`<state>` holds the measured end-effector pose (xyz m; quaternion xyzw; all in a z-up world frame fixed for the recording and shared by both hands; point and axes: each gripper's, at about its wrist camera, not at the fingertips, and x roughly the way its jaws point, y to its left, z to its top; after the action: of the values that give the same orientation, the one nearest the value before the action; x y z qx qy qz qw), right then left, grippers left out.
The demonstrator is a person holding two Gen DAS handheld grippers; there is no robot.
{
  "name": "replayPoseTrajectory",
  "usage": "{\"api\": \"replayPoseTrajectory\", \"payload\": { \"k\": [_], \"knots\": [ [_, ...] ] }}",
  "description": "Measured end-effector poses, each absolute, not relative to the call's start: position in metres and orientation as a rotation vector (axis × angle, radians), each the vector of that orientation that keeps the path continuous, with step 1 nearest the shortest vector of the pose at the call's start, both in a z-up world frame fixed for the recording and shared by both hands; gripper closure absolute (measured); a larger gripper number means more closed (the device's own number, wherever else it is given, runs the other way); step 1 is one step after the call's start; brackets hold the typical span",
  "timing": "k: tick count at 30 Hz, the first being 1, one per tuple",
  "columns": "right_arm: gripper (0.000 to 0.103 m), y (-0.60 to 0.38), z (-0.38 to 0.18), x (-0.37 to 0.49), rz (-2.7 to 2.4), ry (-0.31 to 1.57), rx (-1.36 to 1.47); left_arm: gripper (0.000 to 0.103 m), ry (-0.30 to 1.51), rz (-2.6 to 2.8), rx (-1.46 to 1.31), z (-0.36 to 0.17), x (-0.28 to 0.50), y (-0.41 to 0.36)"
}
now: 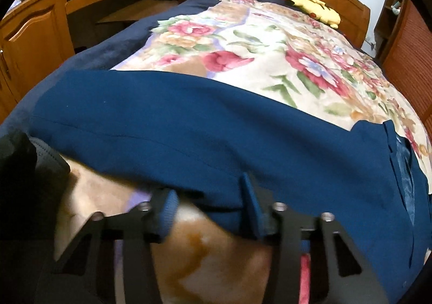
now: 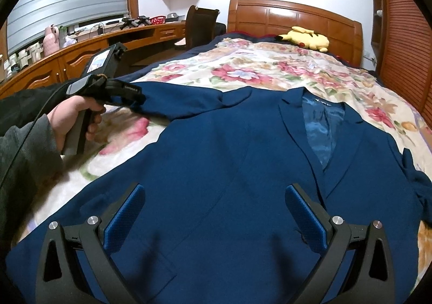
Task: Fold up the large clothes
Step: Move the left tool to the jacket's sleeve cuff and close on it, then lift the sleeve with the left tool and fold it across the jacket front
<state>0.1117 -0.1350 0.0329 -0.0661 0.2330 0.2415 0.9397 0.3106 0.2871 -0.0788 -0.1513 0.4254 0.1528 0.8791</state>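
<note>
- On the flowered bedspread [image 2: 270,66], nearer the foot of the bed than the yellow plush toy [image 2: 305,38] by the headboard [image 2: 291,15], a navy suit jacket [image 2: 229,169] lies face up, collar pointing toward that toy.
- Judging by how it lies, folding has barely begun: the body is spread flat, the lapels are open on the shiny lining, and no fold across the front shows.
- Its sleeve [image 1: 162,120] stretches out sideways from the jacket toward the desk side of the room, not yet brought over the chest.
- The left gripper [image 1: 210,204] is down at that sleeve's near edge; its jaws stand narrowed with the cloth edge between the blue pads [image 1: 167,209], but the blur leaves me unable to tell whether they press on it.
- From the other side, the person's hand [image 2: 73,123] grips that tool's handle just beside the jacket's shoulder.
- The right gripper [image 2: 213,212] hovers over the jacket's lower front, jaws wide apart, holding nothing.
- Left to do, I'd say: both sleeves inward, then the body folded, so nearly everything.
</note>
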Motion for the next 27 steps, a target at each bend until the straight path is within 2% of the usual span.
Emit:
{"api": "replayPoseTrajectory", "payload": {
  "k": [2,5,12,18,27],
  "knots": [
    [0.0,-0.136,0.033,0.112,0.492,0.474,-0.131,0.082,0.898,0.341,-0.284,-0.078,0.312,0.285],
    [0.0,-0.136,0.034,0.111,0.494,0.472,-0.126,0.098,0.917,0.332,-0.238,-0.075,0.314,0.278],
    [0.0,-0.145,0.036,0.105,0.514,0.469,-0.107,0.1,0.857,0.297,-0.149,-0.041,0.296,0.251],
    [0.0,-0.161,0.041,0.089,0.549,0.452,-0.104,0.1,0.787,0.22,-0.061,0.006,0.264,0.2],
    [0.0,-0.189,0.046,0.073,0.503,0.423,-0.097,0.1,0.742,0.101,0.024,0.046,0.232,0.128]
  ]
}}
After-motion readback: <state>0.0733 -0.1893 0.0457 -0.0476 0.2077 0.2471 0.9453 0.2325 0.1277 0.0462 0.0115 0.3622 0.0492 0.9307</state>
